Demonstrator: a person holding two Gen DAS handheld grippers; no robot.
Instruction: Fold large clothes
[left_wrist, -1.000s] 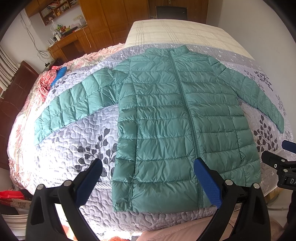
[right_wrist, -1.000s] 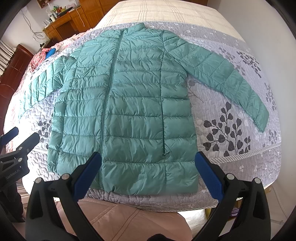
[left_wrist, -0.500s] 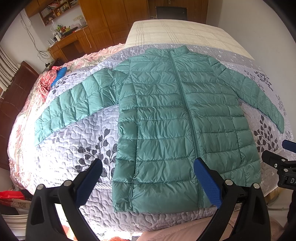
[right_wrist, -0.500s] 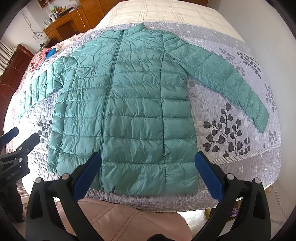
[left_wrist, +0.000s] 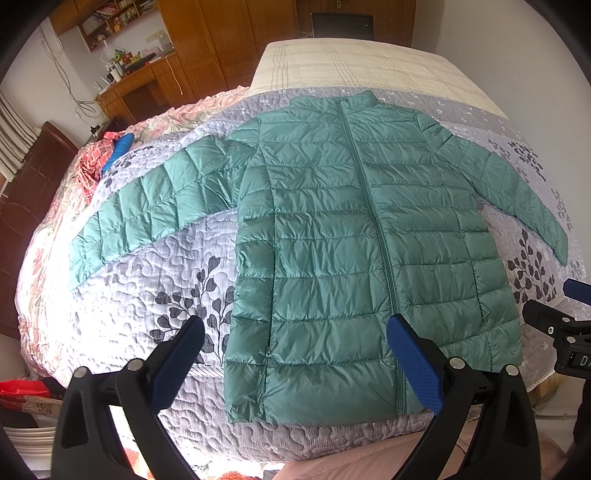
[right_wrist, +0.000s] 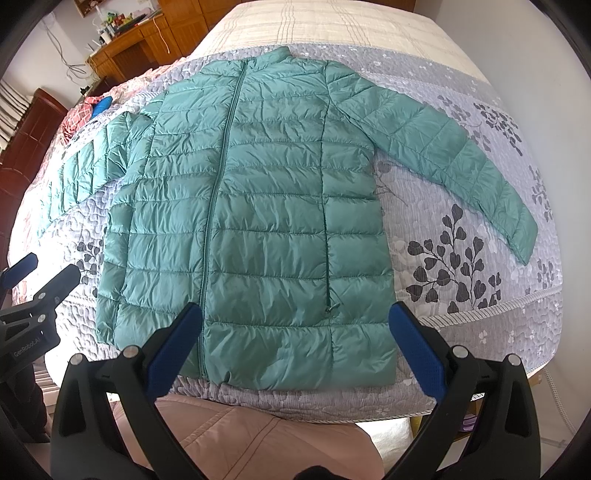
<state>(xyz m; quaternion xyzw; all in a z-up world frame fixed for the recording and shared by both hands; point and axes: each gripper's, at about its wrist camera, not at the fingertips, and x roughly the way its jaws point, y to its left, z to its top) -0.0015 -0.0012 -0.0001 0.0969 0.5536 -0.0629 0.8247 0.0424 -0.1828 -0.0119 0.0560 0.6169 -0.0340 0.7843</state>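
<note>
A long green quilted jacket (left_wrist: 351, 236) (right_wrist: 258, 206) lies flat and zipped on the bed, collar at the far end, hem toward me, both sleeves spread out to the sides. My left gripper (left_wrist: 295, 354) hangs open above the hem's left part, holding nothing. Over the hem's right part my right gripper (right_wrist: 295, 339) is open too, with nothing between its blue pads. Each gripper shows at the edge of the other's view: the right gripper (left_wrist: 569, 325) and the left gripper (right_wrist: 33, 291).
The bed carries a grey floral quilt (left_wrist: 159, 280) (right_wrist: 461, 266) and a cream plaid cover (left_wrist: 362, 70) at the far end. Red checked cloth with a blue item (left_wrist: 107, 155) lies at the left edge. Wooden desk and cabinets (left_wrist: 147, 85) stand behind. A person's pink-clad legs (right_wrist: 258, 439) are at the near edge.
</note>
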